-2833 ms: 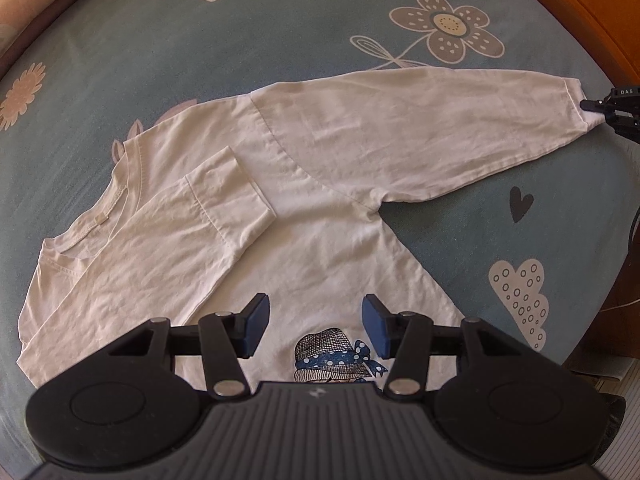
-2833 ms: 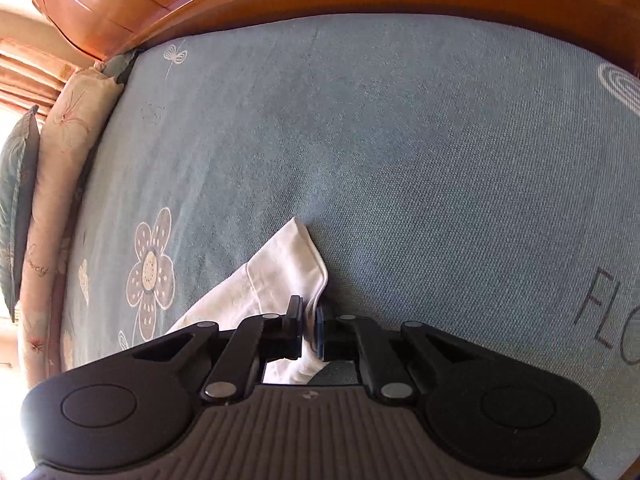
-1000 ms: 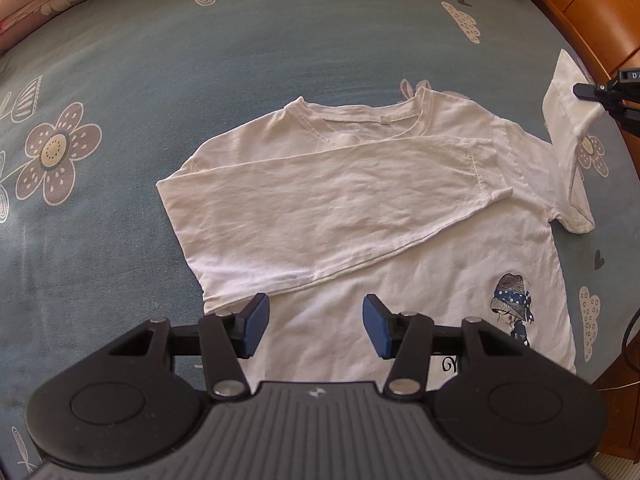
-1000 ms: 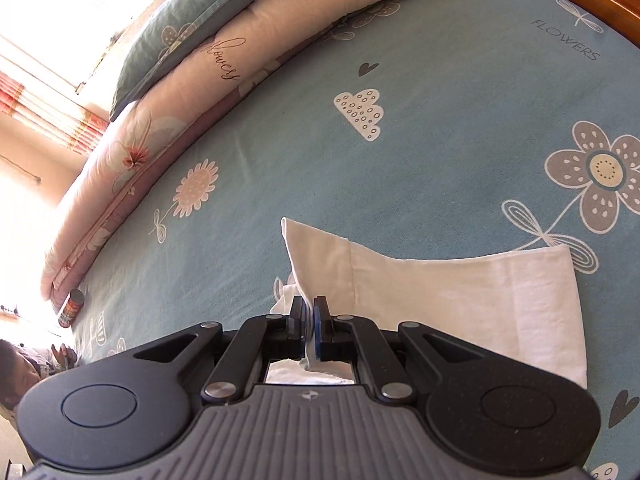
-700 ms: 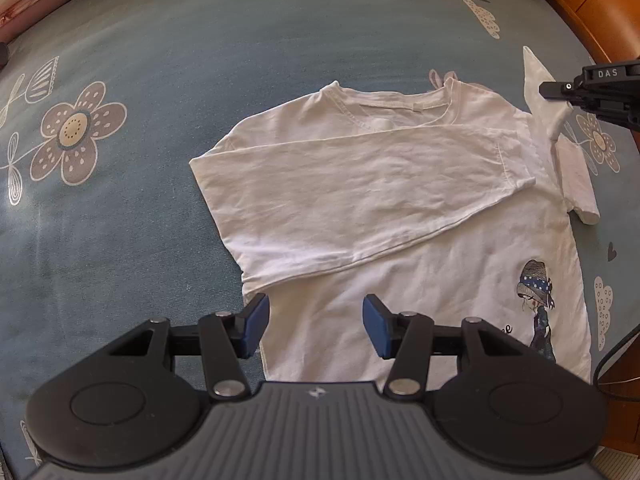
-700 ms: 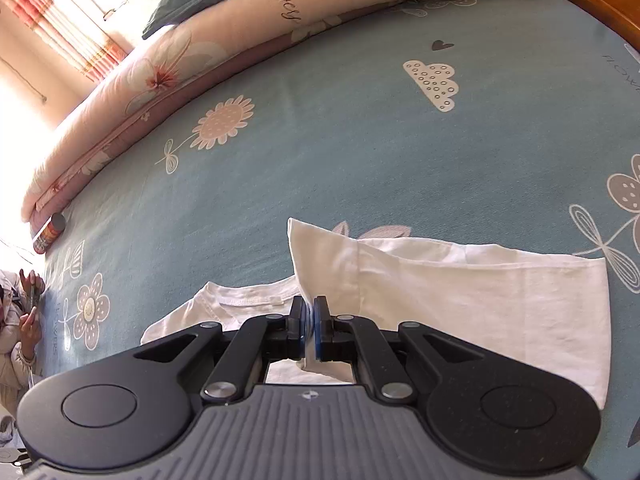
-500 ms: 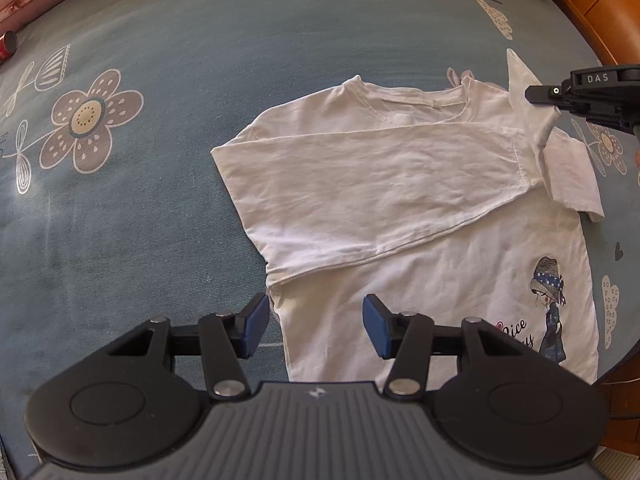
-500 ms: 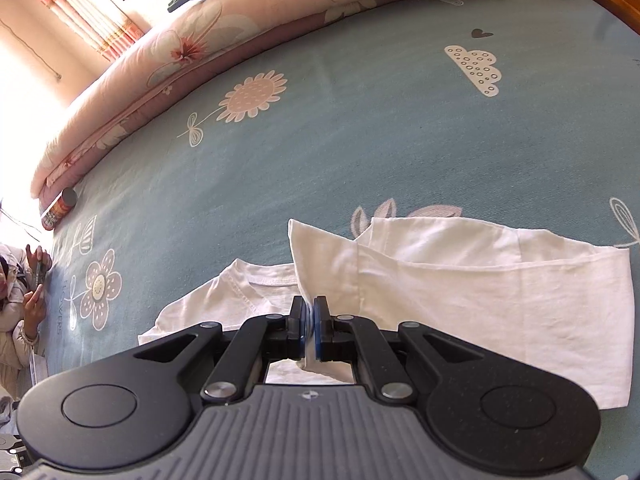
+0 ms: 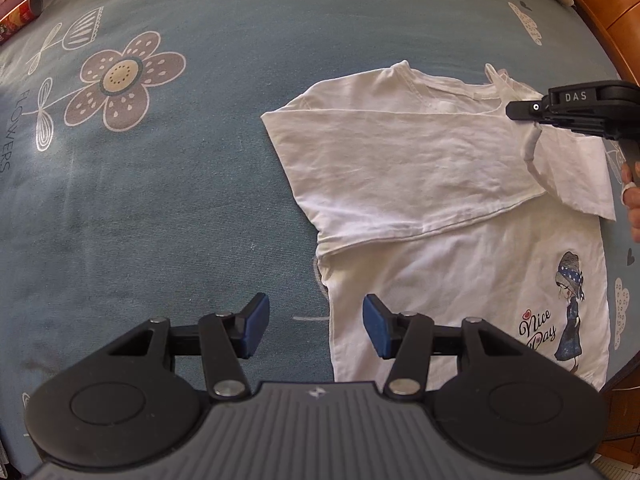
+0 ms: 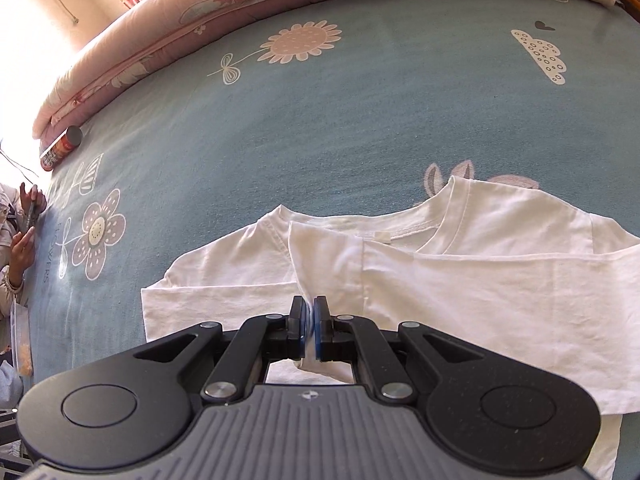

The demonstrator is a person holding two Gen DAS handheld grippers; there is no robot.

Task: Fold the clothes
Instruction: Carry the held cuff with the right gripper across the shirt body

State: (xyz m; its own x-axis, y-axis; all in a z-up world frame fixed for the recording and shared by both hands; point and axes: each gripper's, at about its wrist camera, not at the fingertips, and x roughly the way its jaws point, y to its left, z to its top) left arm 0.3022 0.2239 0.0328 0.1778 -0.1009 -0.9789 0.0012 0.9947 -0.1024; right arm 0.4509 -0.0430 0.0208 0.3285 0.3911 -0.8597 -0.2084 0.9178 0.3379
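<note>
- Bedsheet [image 9: 200,180], blue with flowers, covers the bed; pink quilt [image 10: 160,36] along its far edge.
- White long-sleeve shirt [image 9: 420,208] lies near the sheet's right edge.
- Left gripper [image 9: 316,326] half-open, empty; right gripper [image 10: 308,330] clamps the sleeve cuff [image 10: 324,264].

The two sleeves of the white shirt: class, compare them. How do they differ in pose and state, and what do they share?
The first sleeve lies flat, folded across the shirt's chest; the second sleeve is lifted at its cuff.
No tool touches the first sleeve: the left tool hangs open over the shirt's side edge. The right tool is shut on the second.
Both are long, white and creased.
</note>
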